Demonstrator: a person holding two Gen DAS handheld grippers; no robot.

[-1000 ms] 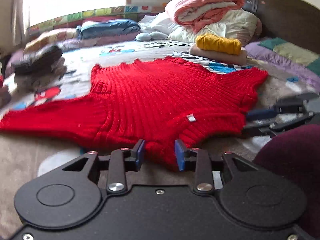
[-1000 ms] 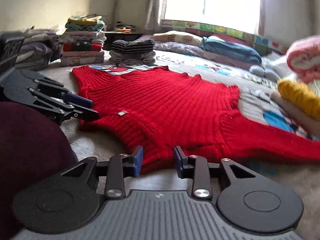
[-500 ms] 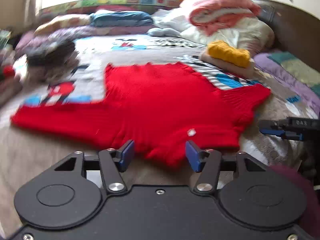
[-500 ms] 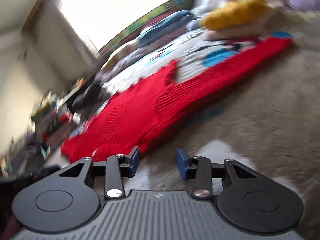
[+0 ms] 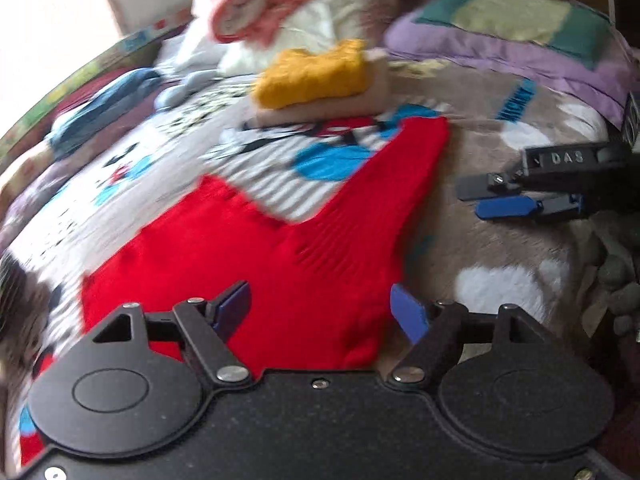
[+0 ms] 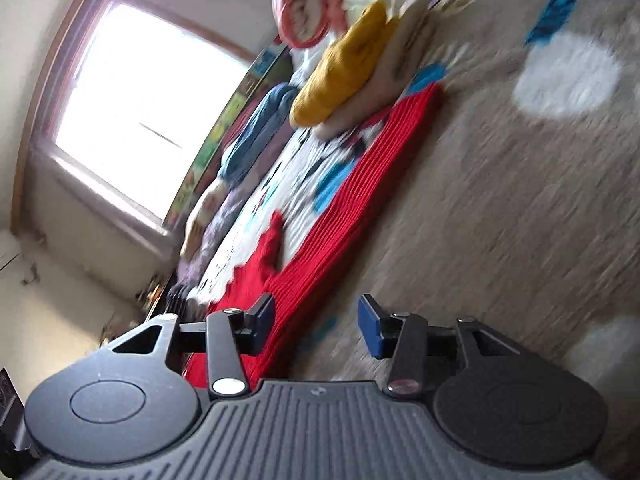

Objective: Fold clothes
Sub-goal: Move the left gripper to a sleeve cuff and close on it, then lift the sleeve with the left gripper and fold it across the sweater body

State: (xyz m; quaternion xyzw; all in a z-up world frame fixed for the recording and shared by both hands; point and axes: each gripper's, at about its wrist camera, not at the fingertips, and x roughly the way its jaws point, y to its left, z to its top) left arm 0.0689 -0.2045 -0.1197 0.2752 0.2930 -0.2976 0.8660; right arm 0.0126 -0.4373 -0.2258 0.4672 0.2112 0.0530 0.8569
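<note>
- Red ribbed knit sweater [image 5: 256, 248], the garment I am to fold, lies flat on the printed cartoon bedspread [image 5: 200, 136], one sleeve stretched out toward the far right; in my right wrist view the same sweater [image 6: 340, 208] shows as a long ribbed red band.
- My left gripper [image 5: 320, 308] hovers low over the near part of the sweater, jaws spread wide and empty, nothing between the blue pads [image 5: 406, 312].
- My right gripper [image 6: 316, 318] is tilted steeply at the sleeve's near edge, jaws also wide and holding nothing; from the left view it [image 5: 492, 196] sits over the grey-brown fleece blanket [image 5: 500, 240], apart from the sleeve.
- Risk, as I judge it: both views are smeared by motion, so a pinch closed now could catch only the top layer of knit, or grab blanket pile along with the sleeve.
- Risk: the loose, stretchy rib would likely sag and drag, skewing the fold line if only one side lifts.
- A folded mustard-yellow knit [image 5: 316, 76] on a cream garment rests just beyond the sleeve's end; a wide sweep could disturb that pile.
- Textures: raised parallel ribs on the sweater, soft fuzzy blanket, smooth hard gripper pads.
</note>
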